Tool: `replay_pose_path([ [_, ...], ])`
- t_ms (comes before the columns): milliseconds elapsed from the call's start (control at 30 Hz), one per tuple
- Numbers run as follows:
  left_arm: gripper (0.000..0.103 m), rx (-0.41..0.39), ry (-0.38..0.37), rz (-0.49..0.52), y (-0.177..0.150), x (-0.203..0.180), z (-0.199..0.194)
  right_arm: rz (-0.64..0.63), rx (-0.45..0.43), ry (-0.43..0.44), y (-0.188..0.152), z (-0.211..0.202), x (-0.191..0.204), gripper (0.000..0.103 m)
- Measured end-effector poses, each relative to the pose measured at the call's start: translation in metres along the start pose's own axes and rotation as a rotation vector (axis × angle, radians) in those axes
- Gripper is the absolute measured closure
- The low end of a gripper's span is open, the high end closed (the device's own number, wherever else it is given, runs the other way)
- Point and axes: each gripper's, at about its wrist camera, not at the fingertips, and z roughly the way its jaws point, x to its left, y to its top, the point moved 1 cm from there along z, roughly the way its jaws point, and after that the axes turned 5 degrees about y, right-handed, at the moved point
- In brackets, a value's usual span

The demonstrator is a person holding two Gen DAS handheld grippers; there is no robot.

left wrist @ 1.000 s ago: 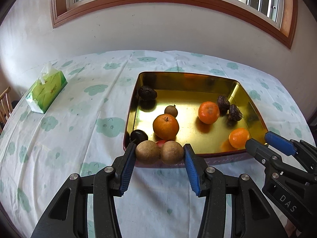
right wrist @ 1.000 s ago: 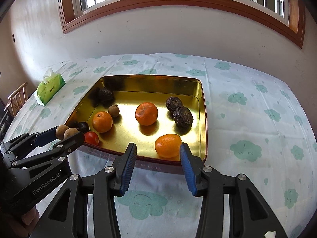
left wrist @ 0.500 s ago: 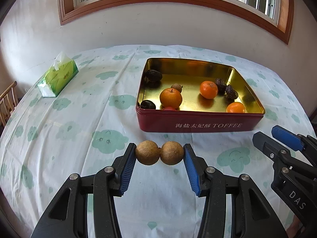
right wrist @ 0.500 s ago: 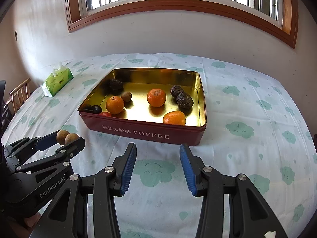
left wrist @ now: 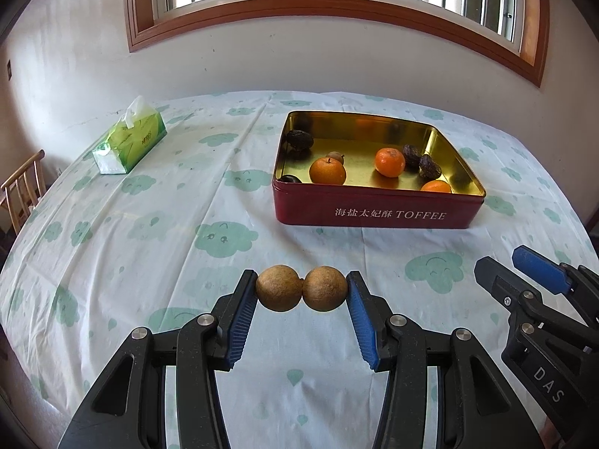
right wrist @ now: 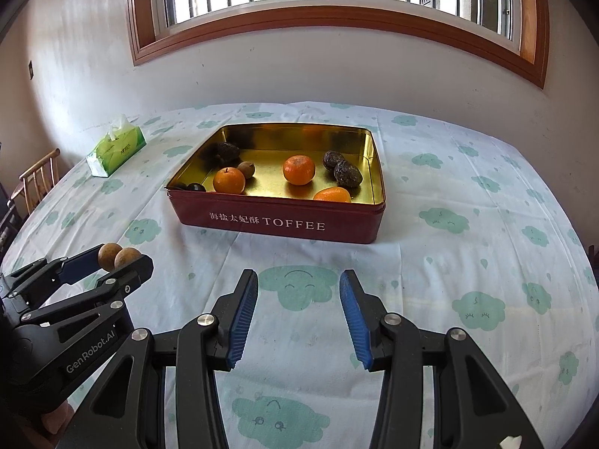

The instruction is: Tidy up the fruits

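The left gripper (left wrist: 301,289) pinches two brown fruits (left wrist: 301,288) side by side between its blue fingers (left wrist: 239,321), one fruit against each finger and the two touching each other, held above the desk (left wrist: 157,247) on the near side of the tin. The right gripper (right wrist: 298,288) has its fingers (right wrist: 244,314) spread with nothing between them, over a cloud print on the cloth. Beyond both, a red tin (right wrist: 277,220) marked TOFFEE stands on the desk. Inside lie three oranges, one (right wrist: 298,169) near the middle, several dark wrinkled fruits (right wrist: 347,174), a small brown fruit (right wrist: 246,169) and a black one (right wrist: 195,188) in the near left corner. A green tissue pack (left wrist: 129,142) sits well apart at the far left.
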Motion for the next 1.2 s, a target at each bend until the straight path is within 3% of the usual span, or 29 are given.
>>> replay_pose_path([
  [1200,0.054,0.013,0.004,0.010,-0.012,-0.008,-0.005,0.034,-0.007,0.005,-0.014,-0.006,-0.007,0.056],
])
